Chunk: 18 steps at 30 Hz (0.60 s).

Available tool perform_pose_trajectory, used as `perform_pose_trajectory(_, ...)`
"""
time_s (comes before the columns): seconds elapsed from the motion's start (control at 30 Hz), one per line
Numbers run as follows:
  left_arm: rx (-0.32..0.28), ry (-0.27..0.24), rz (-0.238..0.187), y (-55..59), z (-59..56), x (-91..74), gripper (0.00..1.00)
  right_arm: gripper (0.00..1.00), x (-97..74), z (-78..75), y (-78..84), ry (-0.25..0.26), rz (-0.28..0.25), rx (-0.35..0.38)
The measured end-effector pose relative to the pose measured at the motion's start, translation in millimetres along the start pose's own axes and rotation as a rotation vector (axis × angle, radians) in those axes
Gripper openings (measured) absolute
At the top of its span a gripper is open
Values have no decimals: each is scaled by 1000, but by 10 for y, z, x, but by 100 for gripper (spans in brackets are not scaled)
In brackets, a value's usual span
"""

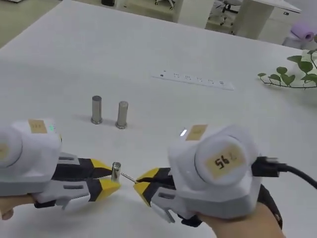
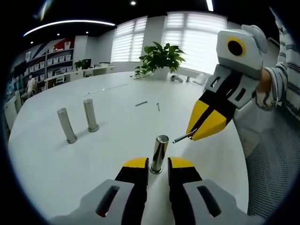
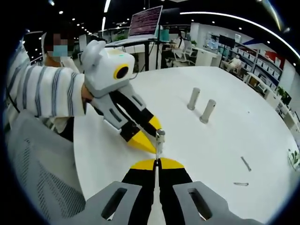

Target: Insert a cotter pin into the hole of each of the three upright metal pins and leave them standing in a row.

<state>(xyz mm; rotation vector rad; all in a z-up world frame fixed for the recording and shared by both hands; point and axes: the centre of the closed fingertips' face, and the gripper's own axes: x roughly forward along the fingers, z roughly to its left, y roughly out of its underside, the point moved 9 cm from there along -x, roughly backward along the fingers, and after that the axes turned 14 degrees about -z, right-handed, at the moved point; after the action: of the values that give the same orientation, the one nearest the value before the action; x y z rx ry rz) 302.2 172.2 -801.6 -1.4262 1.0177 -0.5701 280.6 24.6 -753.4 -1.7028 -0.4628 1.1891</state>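
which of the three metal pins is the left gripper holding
The near pin, gripped at its base by the left gripper; the two far pins stand free, side by side.

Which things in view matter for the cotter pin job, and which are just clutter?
Job:
held metal pin in left tool
cotter pin in right tool
two standing pins
two loose cotter pins

Lying about:
power strip
plant

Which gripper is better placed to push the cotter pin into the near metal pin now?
Right. The right gripper holds the cotter pin, pointing at the upper part of the metal pin; the left gripper clamps that pin's base, keeping it upright.
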Motion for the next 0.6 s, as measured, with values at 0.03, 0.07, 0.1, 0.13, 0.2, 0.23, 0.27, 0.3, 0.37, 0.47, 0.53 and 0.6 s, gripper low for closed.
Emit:
perform_pose_trajectory(0.03, -3, 1, -2, 1, 0, 2, 14, 2, 5, 4, -1, 2, -2, 3)
perform_pose_trajectory(0.07, -6, 1, -4, 3, 1, 3, 14, 2, 13, 9, -2, 5, -5, 6)
perform_pose_trajectory(0.1, -7, 3, -6, 2, 1, 3, 14, 2, 19, 12, -3, 8, -6, 9)
perform_pose_trajectory(0.13, -8, 4, -6, 2, 0, 3, 14, 2, 22, 13, -4, 10, -8, 11)
perform_pose_trajectory(0.2, -7, 7, -7, 2, -3, -2, 13, 2, 40, 18, -4, 17, -14, 18)
perform_pose_trajectory(0.23, -7, 8, -8, 1, -4, -6, 13, 2, 45, 19, -4, 20, -15, 17)
perform_pose_trajectory(0.27, -7, 8, -8, 1, -4, -9, 13, 2, 48, 19, -5, 23, -15, 15)
perform_pose_trajectory(0.3, -8, 8, -9, 0, -5, -14, 13, 2, 49, 17, -6, 26, -16, 16)
perform_pose_trajectory(0.37, -10, 12, -11, -3, -11, -21, 13, 2, 46, 16, -5, 30, -18, 19)
perform_pose_trajectory(0.47, -8, 16, -10, -7, -23, -28, 13, 2, 40, 14, 1, 28, -15, 9)
perform_pose_trajectory(0.53, -4, 13, -10, -11, -32, -34, 12, 2, 36, 7, 3, 32, -12, -8)
perform_pose_trajectory(0.6, -5, 12, -12, -14, -41, -40, 12, 2, 33, 0, 6, 35, -12, -6)
